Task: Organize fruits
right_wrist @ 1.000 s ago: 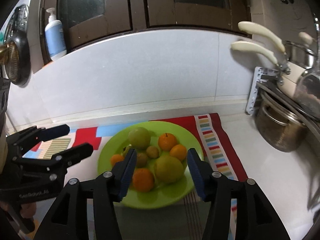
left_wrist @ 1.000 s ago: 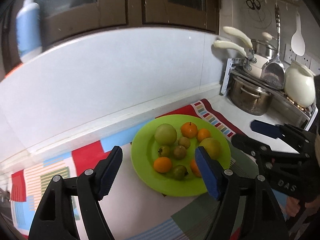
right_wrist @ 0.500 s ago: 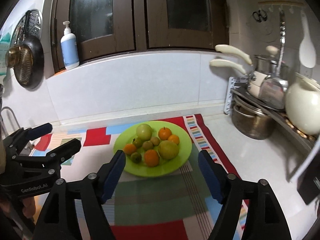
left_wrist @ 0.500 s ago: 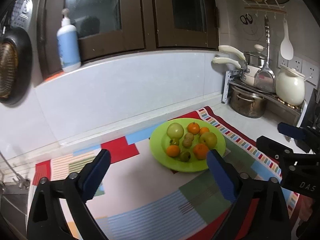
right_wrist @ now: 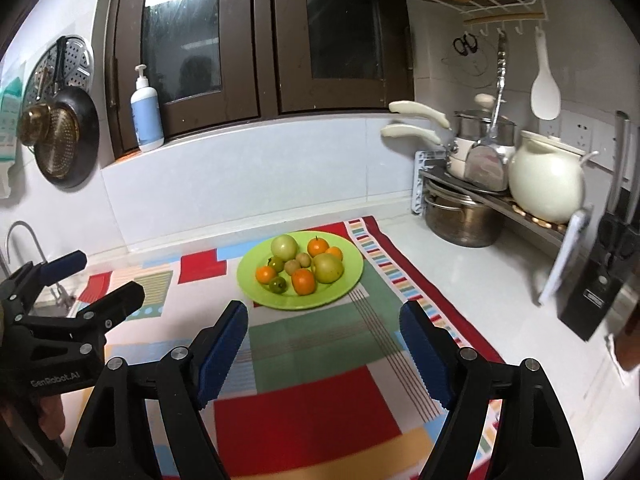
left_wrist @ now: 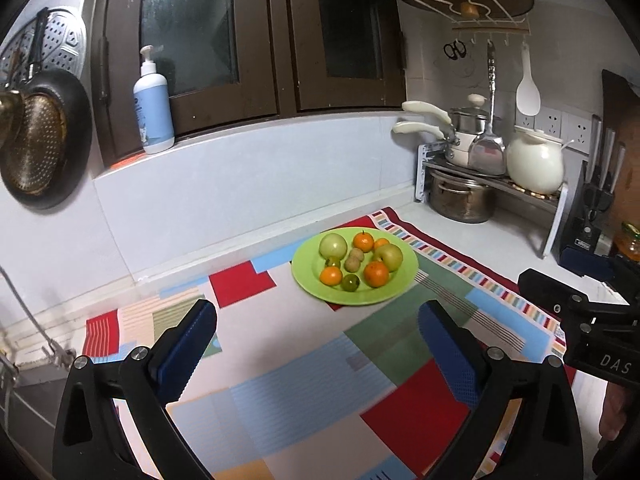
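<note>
Left claw (left_wrist: 318, 334) and right claw (right_wrist: 324, 338): both spread wide, jaws well apart, nothing between them, touching nothing. Both hang above the patchwork cloth (right_wrist: 316, 364), short of the plate.

Fruit is all on the green plate (right_wrist: 346, 286), which sits on the cloth near the back wall of the surface (right_wrist: 480, 272). Nothing loose on the cloth that I can see.
- two big green ones: one at the back left (right_wrist: 284, 247), one front right (right_wrist: 328, 268)
- oranges: back (right_wrist: 318, 246), one partly hidden behind the front green fruit (right_wrist: 335, 253), front (right_wrist: 303, 281), left (right_wrist: 264, 274)
- small brownish pair mid-plate (right_wrist: 298, 263), two small dark green ones (right_wrist: 277, 284) on the left side

Step, as I read it: either the sort is finished and the claws are clear of the plate, or this is the stance before a pick. Can't say which from this alone. No second container in view, so grouping probably happens on the plate.

If another pick is due: go in over the near rim, drop onto an outer fruit, e.g. the front orange. It touches its neighbours, so the finger pads (right_wrist: 224, 350) need to narrow first, or they will nudge the green fruit beside it. Round fruit, shallow plate: anything bumped may roll off.

Surroundings: pot rack (right_wrist: 492, 196) to the right, soap bottle (right_wrist: 147, 120) on the ledge, both well clear.
</note>
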`<act>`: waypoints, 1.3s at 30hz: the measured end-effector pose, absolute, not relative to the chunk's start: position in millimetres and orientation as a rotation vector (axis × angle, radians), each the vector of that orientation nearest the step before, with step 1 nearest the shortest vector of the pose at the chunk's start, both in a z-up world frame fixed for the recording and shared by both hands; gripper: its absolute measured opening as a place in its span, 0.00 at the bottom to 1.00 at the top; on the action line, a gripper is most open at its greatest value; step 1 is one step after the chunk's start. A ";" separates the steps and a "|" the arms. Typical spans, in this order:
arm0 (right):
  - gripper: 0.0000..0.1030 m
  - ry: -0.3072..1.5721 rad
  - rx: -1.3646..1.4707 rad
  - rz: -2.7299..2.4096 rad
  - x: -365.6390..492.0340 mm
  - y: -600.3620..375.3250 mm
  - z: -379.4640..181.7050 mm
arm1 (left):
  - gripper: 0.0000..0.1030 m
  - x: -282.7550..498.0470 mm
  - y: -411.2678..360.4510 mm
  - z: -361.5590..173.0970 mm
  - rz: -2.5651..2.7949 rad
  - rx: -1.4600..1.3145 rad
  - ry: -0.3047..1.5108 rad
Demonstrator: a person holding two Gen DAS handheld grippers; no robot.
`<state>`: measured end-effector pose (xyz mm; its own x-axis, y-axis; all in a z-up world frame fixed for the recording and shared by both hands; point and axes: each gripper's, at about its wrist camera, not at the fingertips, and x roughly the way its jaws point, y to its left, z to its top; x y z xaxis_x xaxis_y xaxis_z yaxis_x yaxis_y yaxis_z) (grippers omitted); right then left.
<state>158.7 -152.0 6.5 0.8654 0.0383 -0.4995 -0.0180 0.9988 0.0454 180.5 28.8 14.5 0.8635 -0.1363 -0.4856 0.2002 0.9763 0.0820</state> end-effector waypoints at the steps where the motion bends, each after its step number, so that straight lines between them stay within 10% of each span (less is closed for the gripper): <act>1: 0.77 0.521 0.035 0.030 153.7 -152.0 7.5 | 1.00 174.0 28.1 15.2 -0.171 0.128 0.494; 39: 0.83 0.481 -0.013 0.139 3.1 -171.1 25.4 | 1.00 1.1 1.4 33.1 -0.074 0.081 0.439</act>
<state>3.1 -171.1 25.4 0.8773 0.1302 -0.4619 -0.1362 0.9905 0.0207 1.1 1.4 33.1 0.9024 -0.0537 -0.4276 0.0889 0.9941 0.0627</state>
